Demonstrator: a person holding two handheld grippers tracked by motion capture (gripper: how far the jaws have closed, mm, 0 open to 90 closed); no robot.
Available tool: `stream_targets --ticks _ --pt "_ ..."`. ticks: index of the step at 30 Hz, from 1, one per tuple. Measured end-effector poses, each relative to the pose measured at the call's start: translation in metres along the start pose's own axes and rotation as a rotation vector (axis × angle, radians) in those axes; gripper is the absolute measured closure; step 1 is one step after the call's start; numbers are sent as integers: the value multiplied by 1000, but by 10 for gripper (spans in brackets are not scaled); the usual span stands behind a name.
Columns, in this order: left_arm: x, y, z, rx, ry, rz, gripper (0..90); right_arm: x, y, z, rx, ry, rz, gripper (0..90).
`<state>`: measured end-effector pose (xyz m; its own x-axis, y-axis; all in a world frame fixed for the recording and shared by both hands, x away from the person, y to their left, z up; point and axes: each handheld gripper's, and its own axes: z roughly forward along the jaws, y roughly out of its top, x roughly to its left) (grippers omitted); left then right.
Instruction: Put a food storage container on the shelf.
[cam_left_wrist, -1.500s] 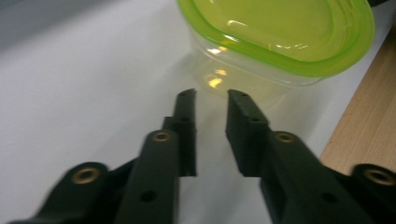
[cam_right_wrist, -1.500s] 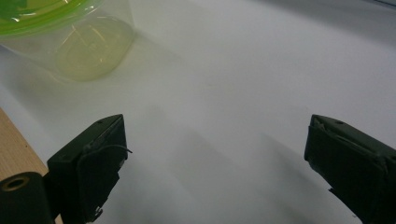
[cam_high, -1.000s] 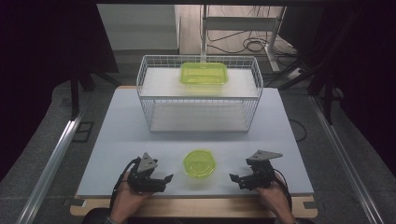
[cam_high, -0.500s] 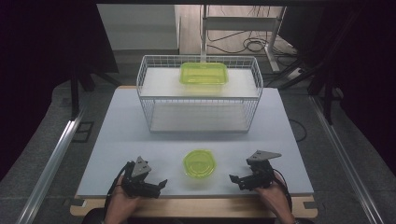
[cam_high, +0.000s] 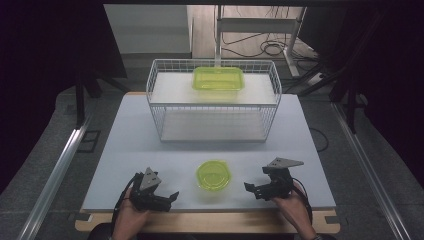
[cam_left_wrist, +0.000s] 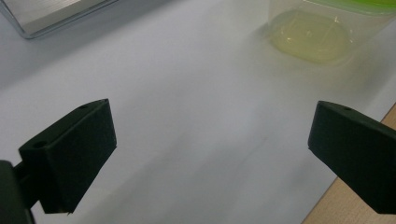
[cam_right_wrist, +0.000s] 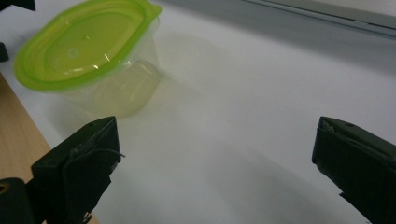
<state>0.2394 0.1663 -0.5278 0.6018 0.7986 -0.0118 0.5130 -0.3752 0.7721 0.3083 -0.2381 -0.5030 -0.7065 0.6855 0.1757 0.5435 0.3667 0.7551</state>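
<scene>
The left gripper (cam_high: 167, 196) has just been opening its jaws; they now stand wide apart with nothing between them, bare table (cam_left_wrist: 196, 116) showing through the gap; compared with a second ago it sits lower and nearer the front edge, left of the tub (cam_high: 213, 174). The right gripper (cam_high: 252, 190) has not shifted; its jaws are also spread wide and hold nothing. The tub, clear with a green lid, stands upright on the table between the two grippers, apart from both; it shows at the upper right in the left gripper view (cam_left_wrist: 313, 35) and upper left in the right gripper view (cam_right_wrist: 91, 56). A second lidded box (cam_high: 218, 79) sits on top of the wire rack (cam_high: 155, 95) at the back, unchanged. Judgement: both tools are readied for a grasp; the tub looks like the next target; no contact yet.
</scene>
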Motion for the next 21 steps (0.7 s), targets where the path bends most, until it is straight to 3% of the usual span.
stream_targets --ticks 9,16,21 --pt "0 -1 2 12 5 12 8 2 20 4 14 57 72 24" --pt "1 -1 2 15 15 11 9 5 35 9 48 60 68 103" --pt "2 -2 4 36 22 17 9 8 45 13 62 100 57 183"
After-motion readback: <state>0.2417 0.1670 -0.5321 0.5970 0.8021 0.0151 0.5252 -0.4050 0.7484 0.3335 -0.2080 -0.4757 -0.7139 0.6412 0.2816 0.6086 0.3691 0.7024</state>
